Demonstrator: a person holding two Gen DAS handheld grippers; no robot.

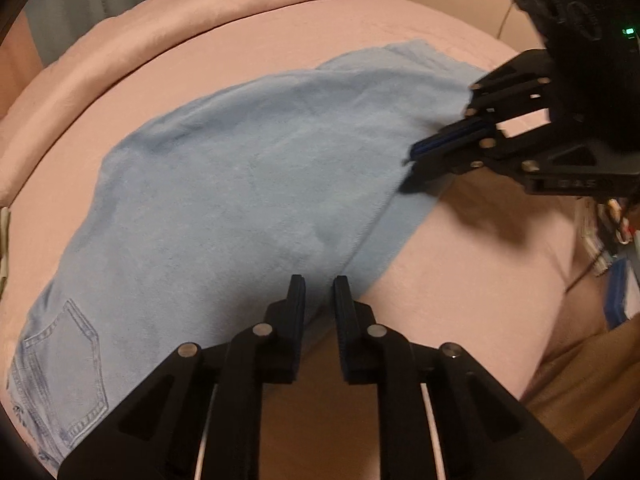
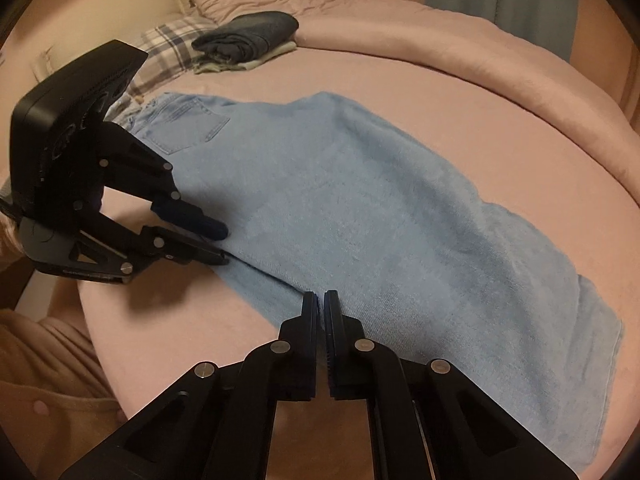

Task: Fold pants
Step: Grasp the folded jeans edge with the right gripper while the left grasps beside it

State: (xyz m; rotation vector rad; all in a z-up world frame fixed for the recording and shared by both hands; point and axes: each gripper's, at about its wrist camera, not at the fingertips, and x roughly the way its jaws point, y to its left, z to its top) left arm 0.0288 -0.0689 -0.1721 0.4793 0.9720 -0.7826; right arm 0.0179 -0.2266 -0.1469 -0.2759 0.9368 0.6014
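1. A bed [image 2: 400,92] is used as the work surface; a folded pile [image 2: 248,38] is set near the pillows, apparently out of the way.
2. The pants [image 2: 360,208] are laid flat across the bed, one leg over the other, pocket [image 2: 188,124] up; a lengthwise fold seems done.
3. The left gripper [image 1: 319,284] is held slightly open at the near edge; nothing is gripped.
4. The right gripper [image 2: 320,300] is nearly closed at that edge; whether cloth is pinched cannot be told.
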